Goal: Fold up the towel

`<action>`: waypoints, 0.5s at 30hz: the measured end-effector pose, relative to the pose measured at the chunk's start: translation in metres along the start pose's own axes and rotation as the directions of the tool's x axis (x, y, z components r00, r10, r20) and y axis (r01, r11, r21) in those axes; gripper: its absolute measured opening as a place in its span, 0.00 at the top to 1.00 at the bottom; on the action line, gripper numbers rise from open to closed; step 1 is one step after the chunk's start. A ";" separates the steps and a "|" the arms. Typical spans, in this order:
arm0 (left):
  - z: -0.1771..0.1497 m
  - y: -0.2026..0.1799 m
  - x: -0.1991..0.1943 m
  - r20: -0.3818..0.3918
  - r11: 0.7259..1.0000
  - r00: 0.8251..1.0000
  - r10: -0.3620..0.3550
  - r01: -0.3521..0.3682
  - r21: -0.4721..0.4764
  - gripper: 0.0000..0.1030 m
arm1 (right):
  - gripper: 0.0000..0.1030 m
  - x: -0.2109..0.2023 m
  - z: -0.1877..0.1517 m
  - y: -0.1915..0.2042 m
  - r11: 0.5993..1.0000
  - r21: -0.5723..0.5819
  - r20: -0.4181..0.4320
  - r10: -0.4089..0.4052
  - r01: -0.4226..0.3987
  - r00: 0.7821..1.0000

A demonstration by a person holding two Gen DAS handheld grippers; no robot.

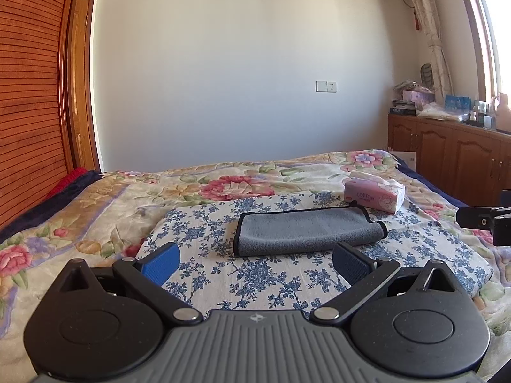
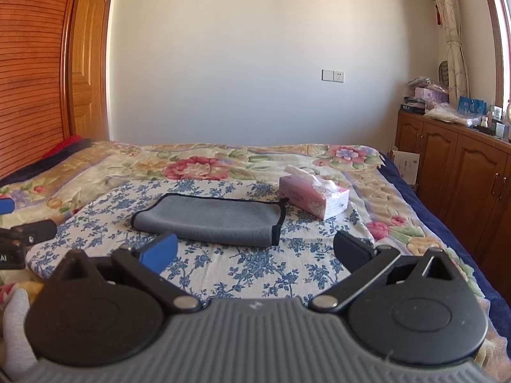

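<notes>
A grey towel with black trim (image 1: 306, 231) lies folded on a blue-flowered white cloth (image 1: 223, 274) on the bed; it also shows in the right wrist view (image 2: 214, 218). My left gripper (image 1: 255, 260) is open and empty, held just short of the towel's near edge. My right gripper (image 2: 255, 250) is open and empty, just in front of the towel's near right corner. Part of the right gripper shows at the right edge of the left wrist view (image 1: 491, 221), and part of the left gripper at the left edge of the right wrist view (image 2: 22, 239).
A pink tissue box (image 1: 373, 196) stands behind the towel's right end, also in the right wrist view (image 2: 314, 196). The bed carries a flowered blanket (image 2: 204, 162). Wooden cabinets (image 2: 463, 178) with clutter line the right wall. A wooden wardrobe (image 1: 28, 95) stands at the left.
</notes>
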State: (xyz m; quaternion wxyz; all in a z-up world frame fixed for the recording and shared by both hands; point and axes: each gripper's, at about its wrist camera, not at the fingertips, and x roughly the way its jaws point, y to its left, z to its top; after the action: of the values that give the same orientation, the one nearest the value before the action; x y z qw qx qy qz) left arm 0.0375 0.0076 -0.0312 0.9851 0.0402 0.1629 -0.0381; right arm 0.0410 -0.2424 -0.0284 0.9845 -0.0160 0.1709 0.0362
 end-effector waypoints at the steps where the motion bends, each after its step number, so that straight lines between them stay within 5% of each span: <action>1: 0.001 0.000 -0.001 0.004 1.000 1.000 0.001 -0.001 0.000 0.00 | 0.00 -0.001 0.000 0.000 1.000 -0.001 0.004 -0.001 0.001 1.000; 15: 0.008 0.001 -0.008 0.048 1.000 0.999 0.015 -0.015 -0.006 0.00 | 0.00 -0.006 0.001 0.001 1.000 -0.011 0.051 -0.014 0.015 0.999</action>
State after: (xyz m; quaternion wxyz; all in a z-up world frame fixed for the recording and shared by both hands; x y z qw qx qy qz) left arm 0.0326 0.0084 -0.0211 0.9891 0.0379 0.1390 -0.0312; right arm 0.0352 -0.2415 -0.0256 0.9887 -0.0217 0.1452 0.0303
